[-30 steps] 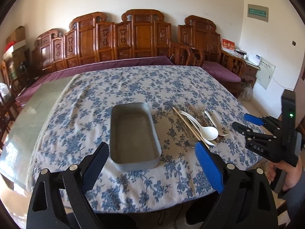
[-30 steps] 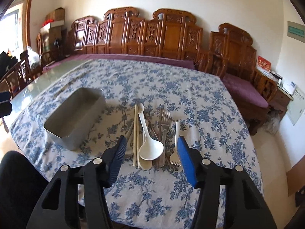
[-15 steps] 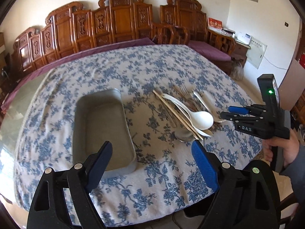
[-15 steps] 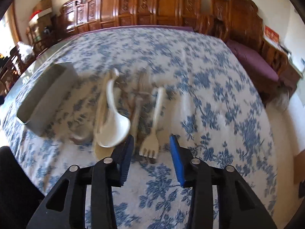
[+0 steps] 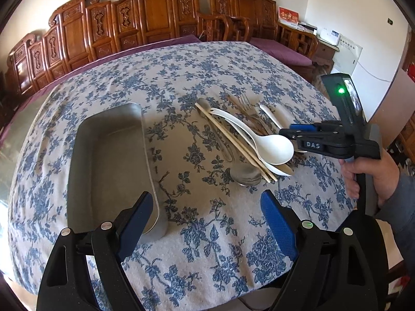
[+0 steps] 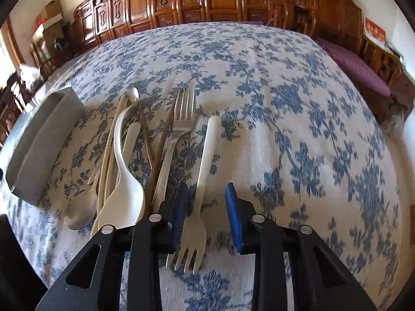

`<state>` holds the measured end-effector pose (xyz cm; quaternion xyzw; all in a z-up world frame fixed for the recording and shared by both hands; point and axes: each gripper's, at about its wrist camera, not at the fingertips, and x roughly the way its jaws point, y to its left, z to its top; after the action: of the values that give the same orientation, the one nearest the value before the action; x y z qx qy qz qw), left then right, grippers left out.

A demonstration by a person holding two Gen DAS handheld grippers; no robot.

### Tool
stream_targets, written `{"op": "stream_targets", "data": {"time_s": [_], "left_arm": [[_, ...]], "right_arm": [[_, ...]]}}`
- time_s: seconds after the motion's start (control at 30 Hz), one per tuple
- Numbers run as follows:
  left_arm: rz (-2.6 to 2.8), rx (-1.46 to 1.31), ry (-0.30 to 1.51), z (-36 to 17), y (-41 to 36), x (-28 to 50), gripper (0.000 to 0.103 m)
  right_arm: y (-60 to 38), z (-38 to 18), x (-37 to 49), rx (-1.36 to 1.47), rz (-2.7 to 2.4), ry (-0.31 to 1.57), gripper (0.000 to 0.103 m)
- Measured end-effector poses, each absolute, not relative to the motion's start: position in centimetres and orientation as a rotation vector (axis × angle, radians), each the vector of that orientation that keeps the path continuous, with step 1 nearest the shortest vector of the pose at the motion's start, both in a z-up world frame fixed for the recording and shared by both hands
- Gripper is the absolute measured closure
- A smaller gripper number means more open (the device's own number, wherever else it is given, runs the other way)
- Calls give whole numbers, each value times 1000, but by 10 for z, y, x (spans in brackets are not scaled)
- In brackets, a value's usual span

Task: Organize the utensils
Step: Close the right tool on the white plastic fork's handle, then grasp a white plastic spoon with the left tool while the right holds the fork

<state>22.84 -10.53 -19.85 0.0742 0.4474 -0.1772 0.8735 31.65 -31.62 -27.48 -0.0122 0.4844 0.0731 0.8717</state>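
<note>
Right hand-held gripper closing around the white fork on the desk (pads not yet touching), left hand-held gripper spread wide near the tray.

Bare cloth of the bench between the left fingers, metal tray touching their left side, utensil heap ahead-right, white fork between the closing right fingers, metal fork crowding their left, open cloth right.

Cream fork flat on cloth, beside utensil pile; metal tray empty.
</note>
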Motion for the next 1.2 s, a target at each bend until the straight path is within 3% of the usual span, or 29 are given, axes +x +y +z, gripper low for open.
{"op": "stream_targets", "data": {"time_s": [0.07, 0.1, 0.47, 0.97, 1.07, 1.2], "left_arm": [[-369, 166, 938, -199, -109, 233, 22], [-366, 172, 938, -200, -111, 235, 22], [-385, 154, 940, -203, -148, 266, 33], [-375, 123, 1009, -242, -212, 319, 57], [-336, 121, 1061, -253, -216, 329, 68], [-320, 95, 1085, -258, -215, 338, 69]], "right_arm": [[-314, -275, 317, -80, 131, 1017, 94], [-317, -274, 315, -84, 133, 1022, 95], [-354, -264, 280, -58, 122, 1031, 96], [-383, -253, 285, 40, 122, 993, 96], [-385, -253, 285, 34, 119, 989, 96], [-388, -250, 286, 57, 125, 976, 96]]}}
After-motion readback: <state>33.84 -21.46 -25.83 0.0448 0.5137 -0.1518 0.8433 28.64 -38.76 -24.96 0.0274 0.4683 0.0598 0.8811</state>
